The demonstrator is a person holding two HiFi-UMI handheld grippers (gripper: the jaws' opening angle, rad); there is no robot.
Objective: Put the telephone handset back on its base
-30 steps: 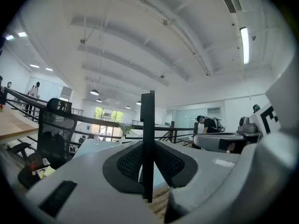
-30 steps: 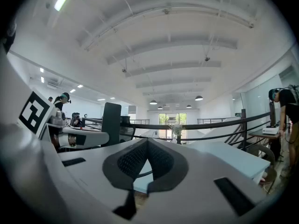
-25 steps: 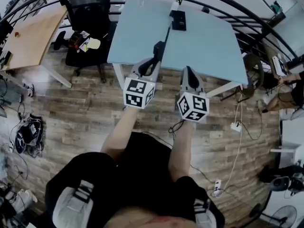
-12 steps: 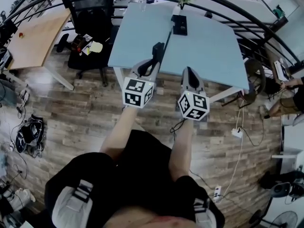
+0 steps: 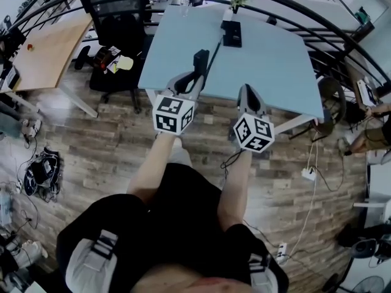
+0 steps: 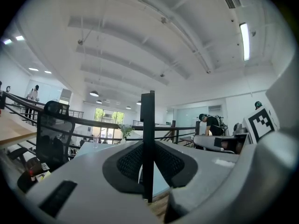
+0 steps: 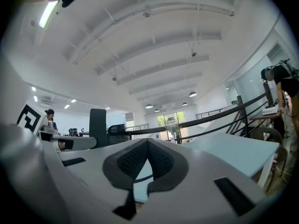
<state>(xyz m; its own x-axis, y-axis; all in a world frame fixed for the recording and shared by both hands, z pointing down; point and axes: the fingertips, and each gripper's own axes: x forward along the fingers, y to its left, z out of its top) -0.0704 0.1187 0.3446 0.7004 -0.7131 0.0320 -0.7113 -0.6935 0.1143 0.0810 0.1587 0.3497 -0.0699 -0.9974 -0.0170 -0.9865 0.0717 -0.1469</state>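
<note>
- handset (image 5: pixel 201 60): black, slim slab, standing upright and clamped in the left gripper (image 5: pixel 193 78). It hangs in the air over the near edge of the desk (image 5: pixel 269 63).
- left gripper view: handset (image 6: pixel 148 120) is edge-on between the textured pads, which press on both flat faces. The jaws are part closed around its thickness, and the grip sits low on the body with most of the length sticking up above.
- right gripper (image 5: pixel 246 92): jaws closed with tips together (image 7: pixel 147 146), nothing in them. It is beside the left one, short of the desk.
- base (image 5: pixel 231 33): dark and flat, at the far end of the desk, well apart from the handset.
- handling, judged: rigid plastic shell that won't flex, and probably light. The smooth faces could slip or pivot in the pads since the grip is low and the top is free.
- hold point: the current mid-to-low flat faces look fine. Gripping nearer the middle would cut swing when it is laid down.
- not fragile, but set it down flat and aligned with the cradle, don't drop it.
- cord: can't tell.
</note>
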